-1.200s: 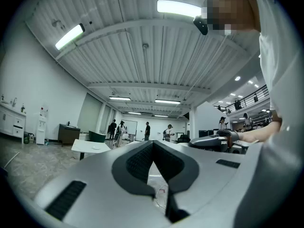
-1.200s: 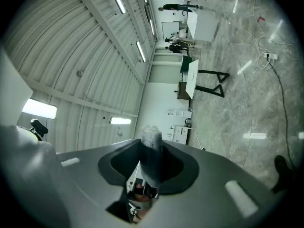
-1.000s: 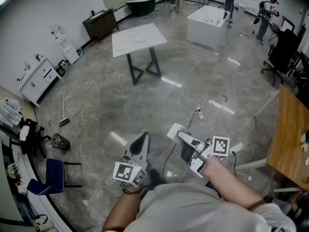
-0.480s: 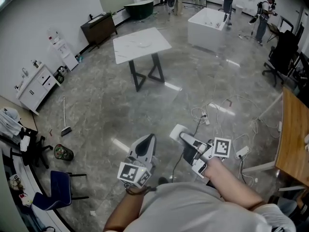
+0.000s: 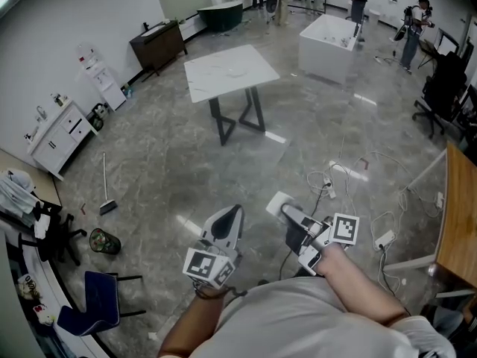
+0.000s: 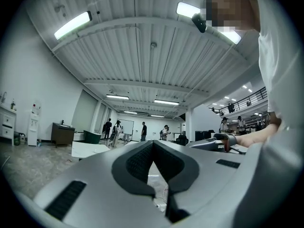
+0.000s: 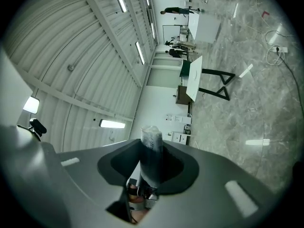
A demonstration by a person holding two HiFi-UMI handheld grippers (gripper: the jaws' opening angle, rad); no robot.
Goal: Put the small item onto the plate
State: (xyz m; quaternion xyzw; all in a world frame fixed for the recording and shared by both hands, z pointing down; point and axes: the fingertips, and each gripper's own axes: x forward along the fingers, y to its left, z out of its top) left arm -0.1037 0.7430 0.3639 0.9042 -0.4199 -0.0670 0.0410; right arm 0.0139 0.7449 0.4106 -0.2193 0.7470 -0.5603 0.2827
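In the right gripper view, my right gripper (image 7: 151, 148) is shut on a small dark cylinder with a pale, cloudy top (image 7: 152, 151), which stands up between the pads. From the head view, the right gripper (image 5: 279, 206) is held low in front of the person, above the grey floor; the item cannot be made out there. My left gripper (image 5: 226, 222) hangs beside it, and the left gripper view shows its jaws (image 6: 153, 146) shut with nothing in them. Farther ahead stands a white table (image 5: 231, 73) with a faint pale flat thing (image 5: 237, 71) on it, too small to identify.
Cables and power strips (image 5: 332, 181) lie on the floor ahead right. A wooden table (image 5: 460, 215) stands at the right, with a white tub-like box (image 5: 332, 43) and people beyond. At the left are a blue chair (image 5: 93, 300), a broom (image 5: 106, 192) and a white cabinet (image 5: 63, 129).
The whole view has shifted as the person moves: the white table and floor cables have slid right and downward. Both grippers keep the same pose and the same grip.
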